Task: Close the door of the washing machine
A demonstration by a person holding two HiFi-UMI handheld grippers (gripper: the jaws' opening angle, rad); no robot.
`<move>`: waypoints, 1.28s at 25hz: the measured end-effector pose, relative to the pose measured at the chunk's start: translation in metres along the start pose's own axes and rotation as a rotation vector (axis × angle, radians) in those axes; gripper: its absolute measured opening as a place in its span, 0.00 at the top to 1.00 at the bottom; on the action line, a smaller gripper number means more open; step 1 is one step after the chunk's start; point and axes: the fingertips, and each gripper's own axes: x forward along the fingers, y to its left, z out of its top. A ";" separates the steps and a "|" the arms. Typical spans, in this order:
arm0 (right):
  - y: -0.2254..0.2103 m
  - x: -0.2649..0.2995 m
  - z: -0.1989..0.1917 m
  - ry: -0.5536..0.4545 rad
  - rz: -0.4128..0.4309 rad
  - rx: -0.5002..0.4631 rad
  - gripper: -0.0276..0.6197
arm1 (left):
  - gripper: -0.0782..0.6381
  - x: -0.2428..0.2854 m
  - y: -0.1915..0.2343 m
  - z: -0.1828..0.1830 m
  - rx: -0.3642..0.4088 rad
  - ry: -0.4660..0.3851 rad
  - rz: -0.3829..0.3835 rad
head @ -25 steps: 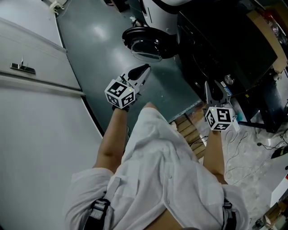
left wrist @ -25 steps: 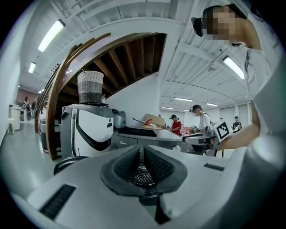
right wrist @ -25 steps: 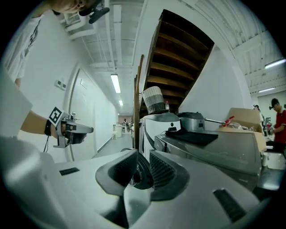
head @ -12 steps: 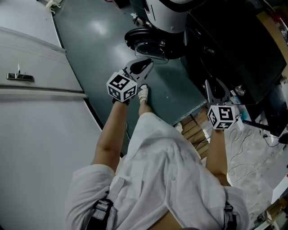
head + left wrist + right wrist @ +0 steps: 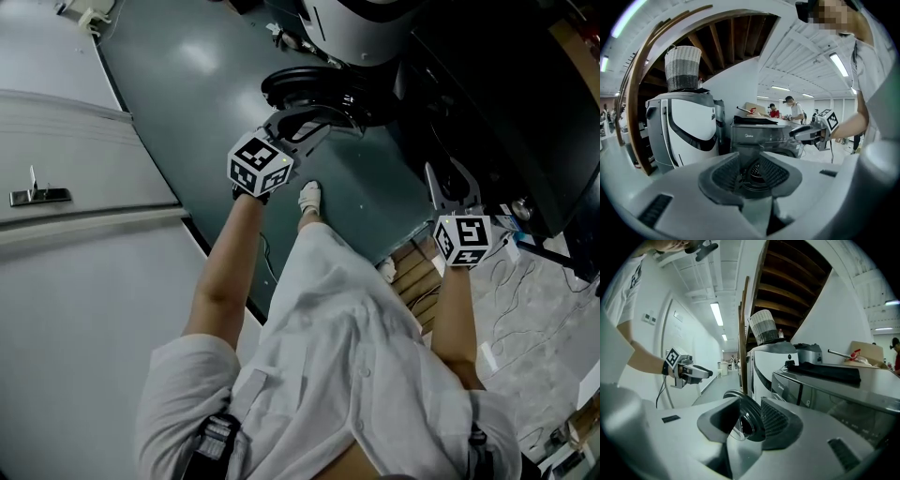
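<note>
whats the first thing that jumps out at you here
The round door of the dark washing machine stands wide open at the top of the head view. The left gripper reaches toward it and the right gripper hovers further right; both have just been opening their fingers, nothing between them.

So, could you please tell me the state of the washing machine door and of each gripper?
washing machine door: open, swung out from the machine.
left gripper: open, jaws have just been opening, nothing between them.
right gripper: open, jaws have just been opening, nothing between them.
</note>
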 end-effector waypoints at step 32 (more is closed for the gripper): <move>-0.005 0.168 -0.024 0.085 0.031 0.049 0.66 | 0.47 0.133 0.172 -0.113 0.345 0.576 -0.278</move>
